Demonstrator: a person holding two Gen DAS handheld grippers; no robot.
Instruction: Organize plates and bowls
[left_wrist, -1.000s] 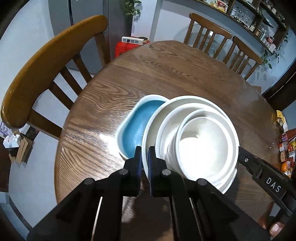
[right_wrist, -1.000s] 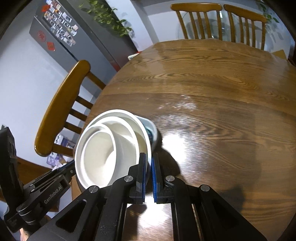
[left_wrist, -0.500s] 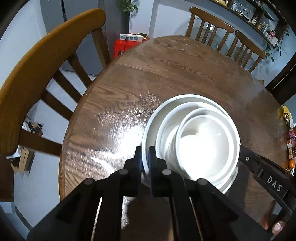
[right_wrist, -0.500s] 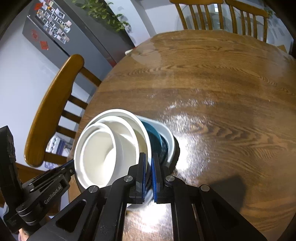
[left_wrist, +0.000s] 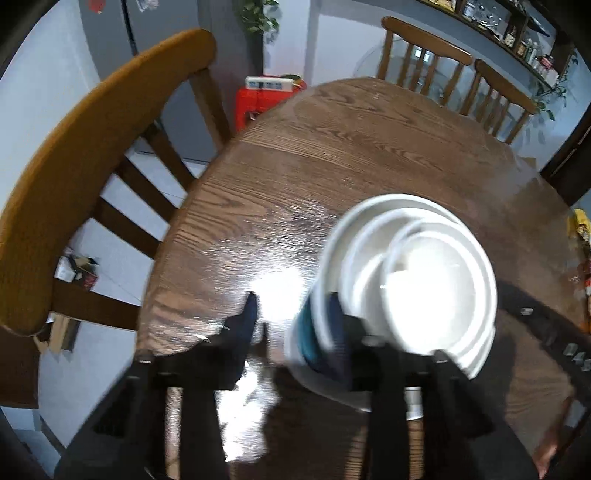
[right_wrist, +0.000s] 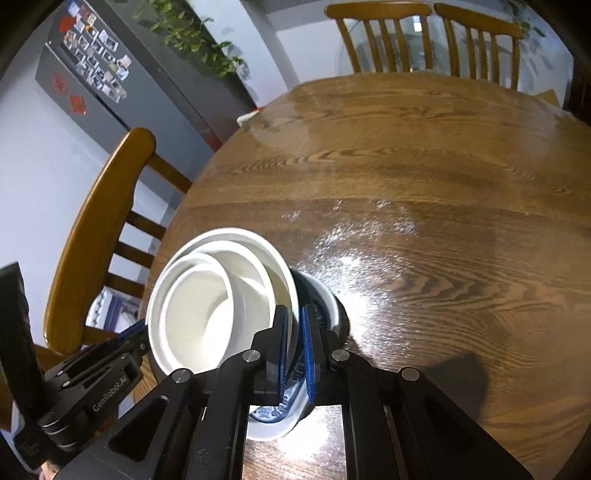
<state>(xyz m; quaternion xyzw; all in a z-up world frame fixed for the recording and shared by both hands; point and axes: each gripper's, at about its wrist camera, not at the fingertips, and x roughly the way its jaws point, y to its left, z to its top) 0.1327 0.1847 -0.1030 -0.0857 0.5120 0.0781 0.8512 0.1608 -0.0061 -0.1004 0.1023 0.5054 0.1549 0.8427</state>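
Note:
A stack of white bowls (left_wrist: 424, 280) sits inside a blue-lined dish (left_wrist: 306, 339) near the table's front edge. My left gripper (left_wrist: 291, 314) is open, its fingers wide apart, one finger by the stack's left rim; the view is blurred. In the right wrist view my right gripper (right_wrist: 293, 332) is shut on the right rim of the white bowl stack (right_wrist: 207, 299), above the blue patterned dish (right_wrist: 280, 410). The left gripper's body (right_wrist: 85, 376) shows at lower left, beside the stack.
The round wooden table (right_wrist: 424, 192) stretches ahead. A wooden chair (left_wrist: 74, 177) stands close at the left edge, two more chairs (right_wrist: 424, 37) at the far side. A red box (left_wrist: 258, 99) sits on the floor beyond the table.
My left gripper has opened and let go of the bowl stack's rim. The stack has come down onto the blue dish. The right gripper stays shut on the rim.

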